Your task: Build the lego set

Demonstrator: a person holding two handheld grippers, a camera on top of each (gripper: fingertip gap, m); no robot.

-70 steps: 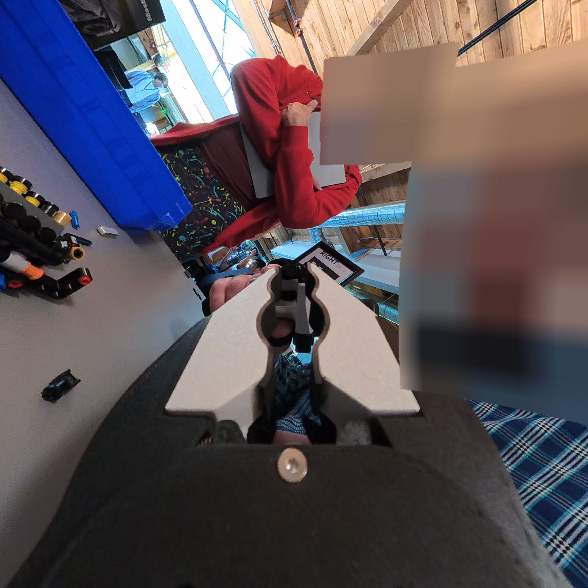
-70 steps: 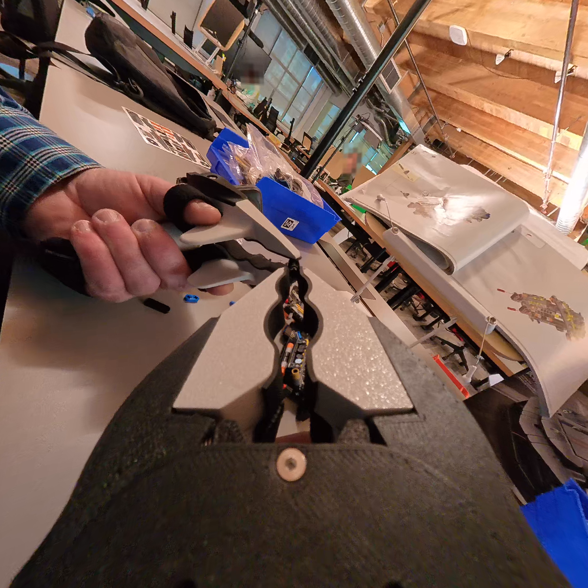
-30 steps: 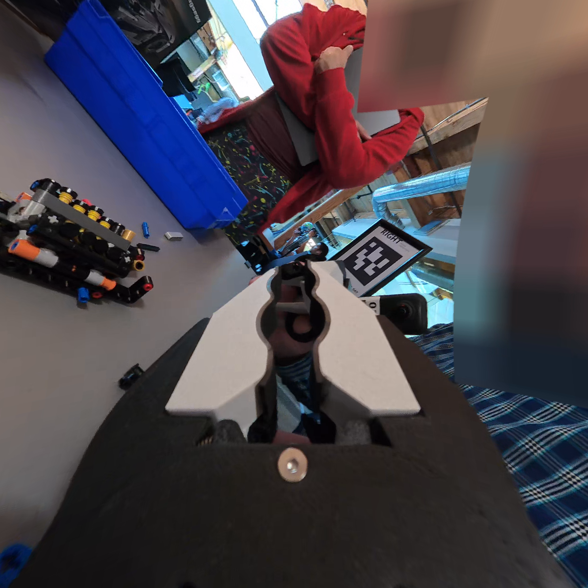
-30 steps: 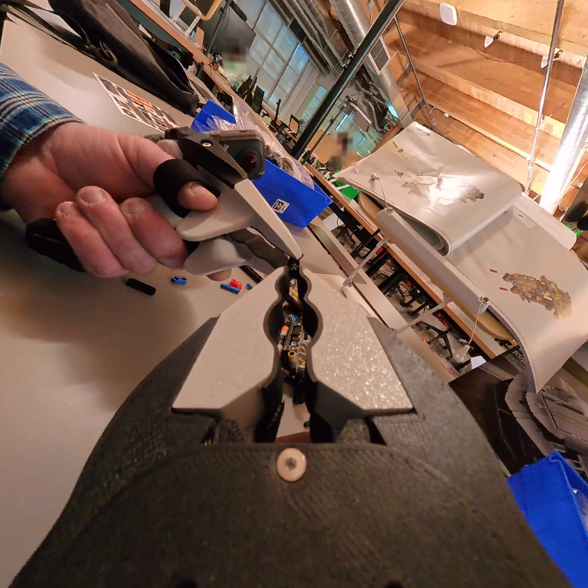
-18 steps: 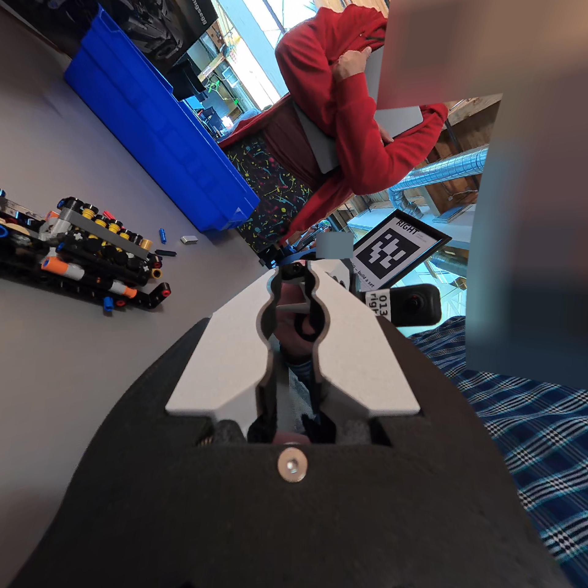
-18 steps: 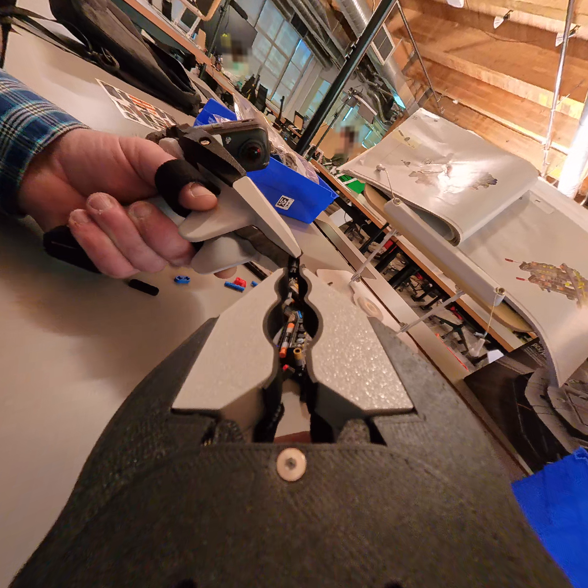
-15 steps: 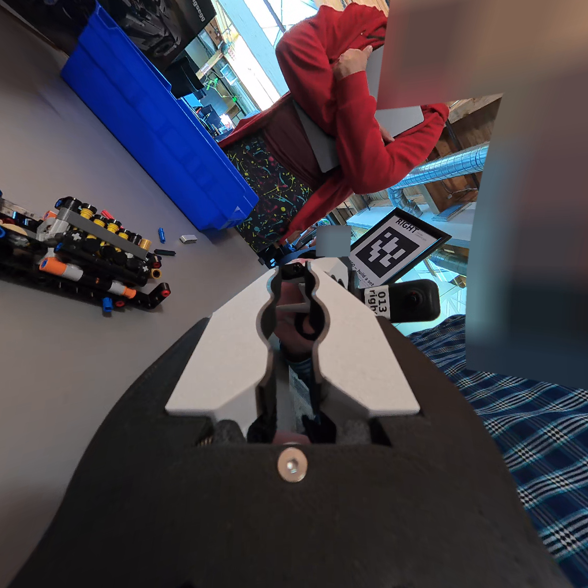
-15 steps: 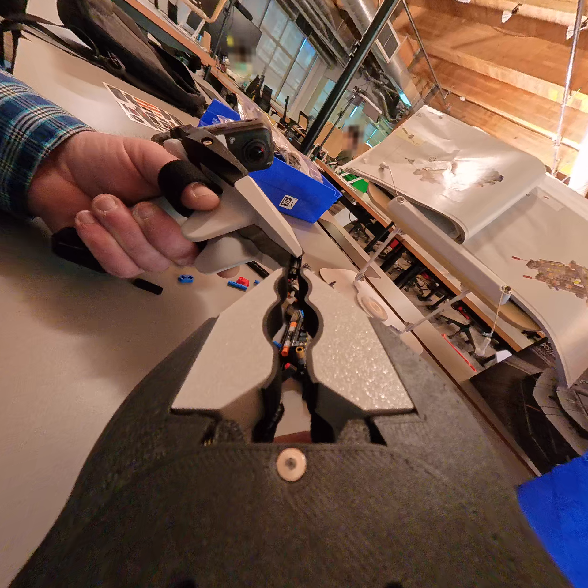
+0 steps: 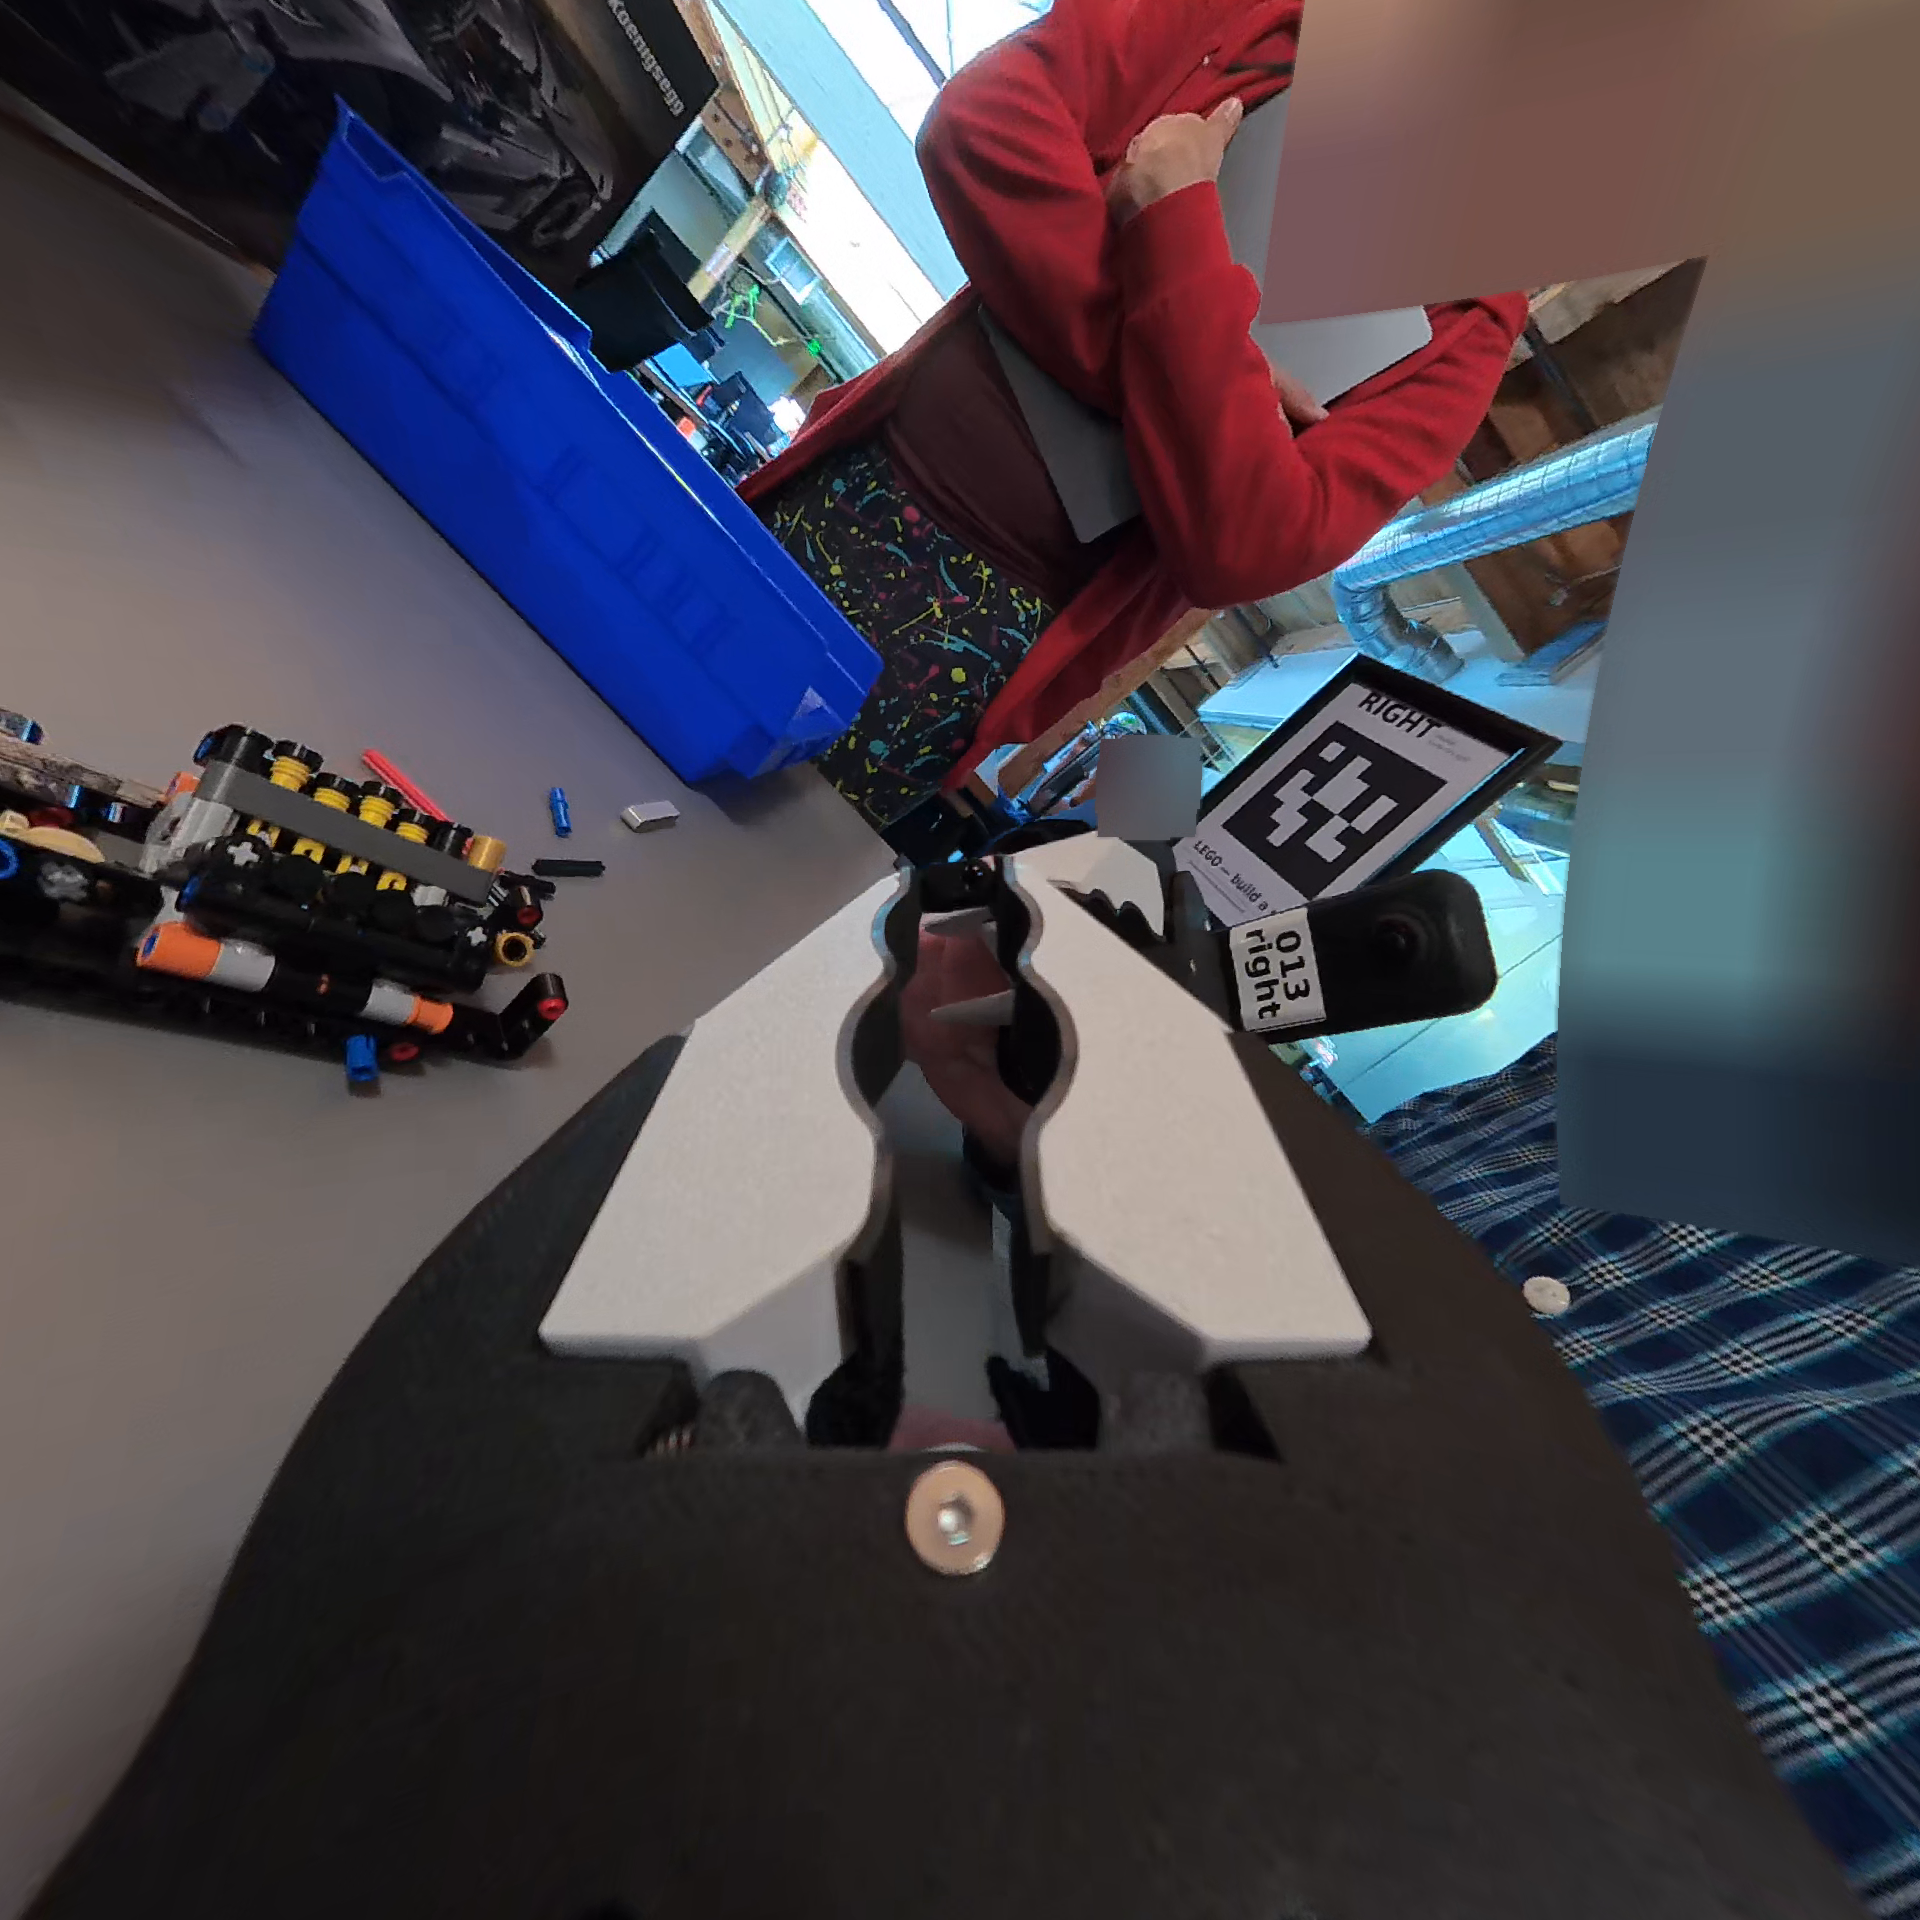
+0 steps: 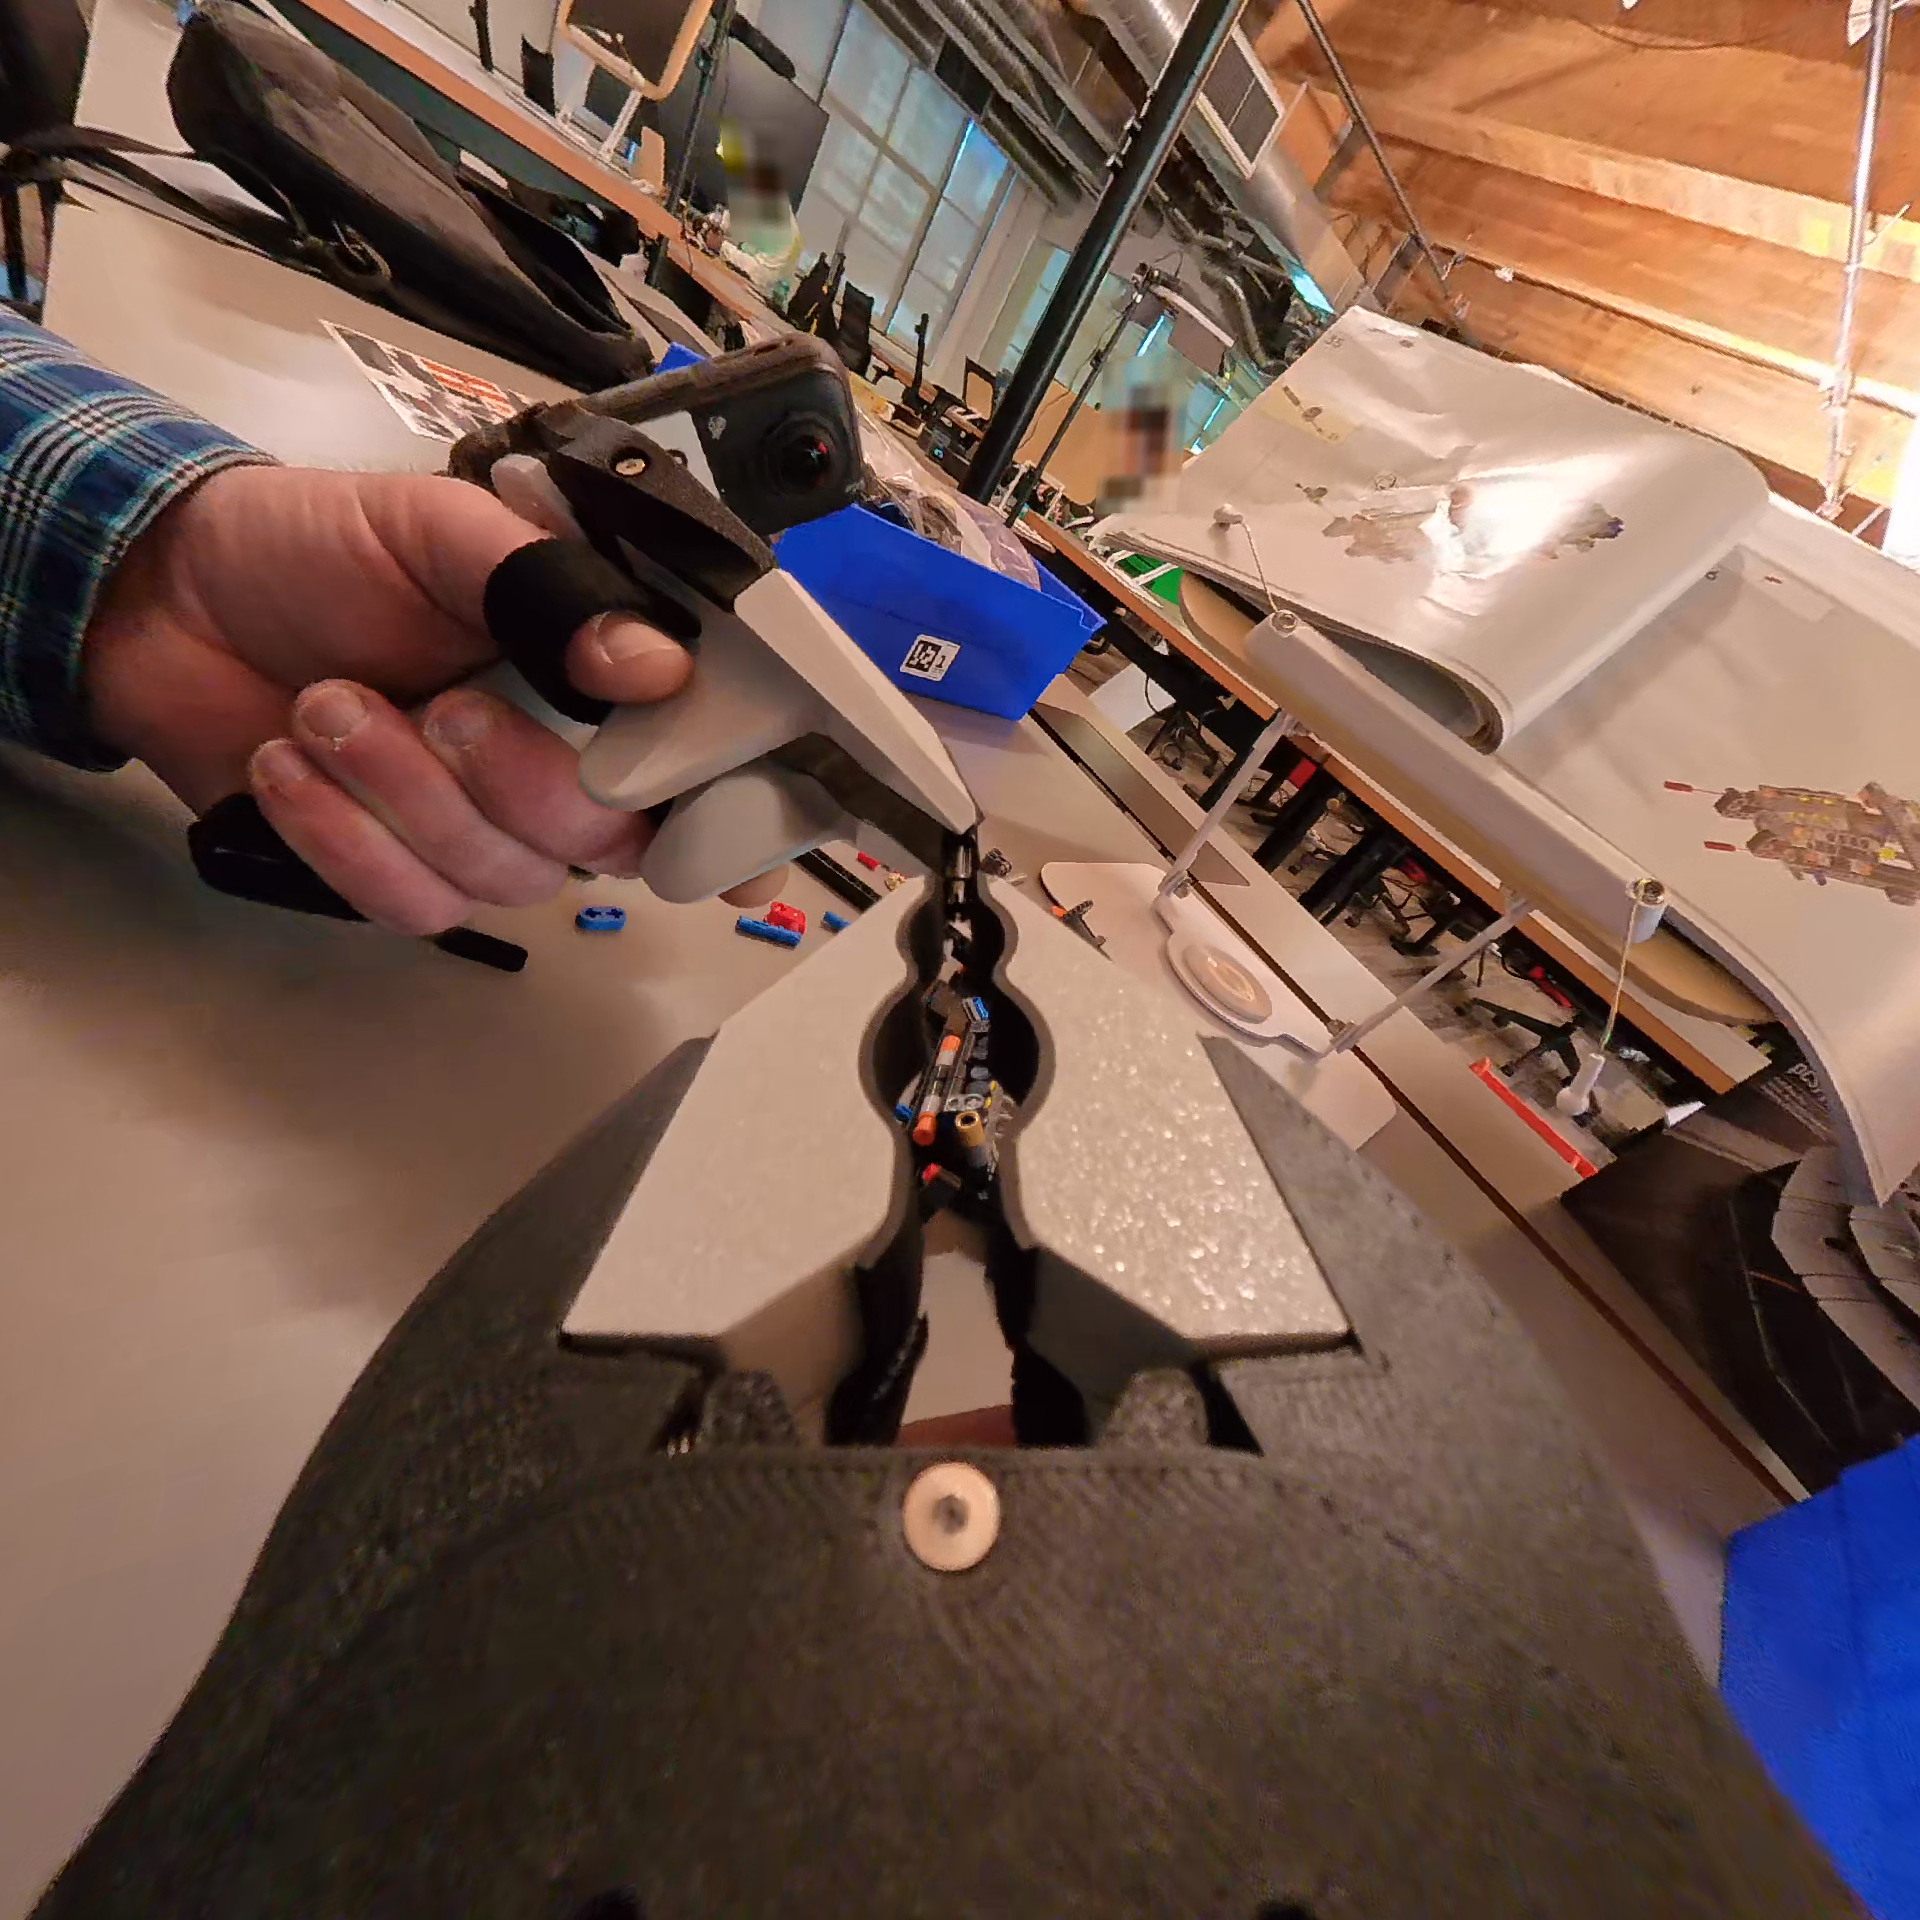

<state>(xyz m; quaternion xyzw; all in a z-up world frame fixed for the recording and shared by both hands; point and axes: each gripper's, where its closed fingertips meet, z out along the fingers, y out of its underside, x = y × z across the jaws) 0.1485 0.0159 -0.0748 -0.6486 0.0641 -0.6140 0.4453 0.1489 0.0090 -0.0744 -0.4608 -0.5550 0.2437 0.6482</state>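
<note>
Jaws of my left gripper (image 9: 956, 888) are pinched nearly together at the tips, with a small black piece (image 9: 963, 881) nipped between them. It is too small to say whether it is one part or two. The right gripper (image 10: 961, 899) meets it nose to nose, its jaws just as tight on the same black bit. I judge that I am pressing parts together in the air, each side bracing the other.

From the left wrist, the build (image 9: 312, 914) lies on the surface (image 9: 208, 1299) at 9 o'clock, well apart from the jaws and parked until this sub-part is ready. A blue bin (image 9: 540, 468) stands at 10 o'clock, with loose pieces (image 9: 603, 831) between it and the build, near to reach. A dark box (image 9: 582, 83) at 11 o'clock bears white lettering. At 2 o'clock a card (image 9: 1361, 800) shows a black-and-white marker and print, and the camera (image 9: 1392, 961) beneath it wears a white sticker, likely to tell the grippers apart.

From the right wrist, a hand (image 10: 343, 665) at 9 o'clock squeezes the left gripper. A second bin (image 10: 935, 613) at 12 o'clock has a small coded sticker. The manual (image 10: 1455, 540) is propped open at 2 o'clock, facing me for reference.
</note>
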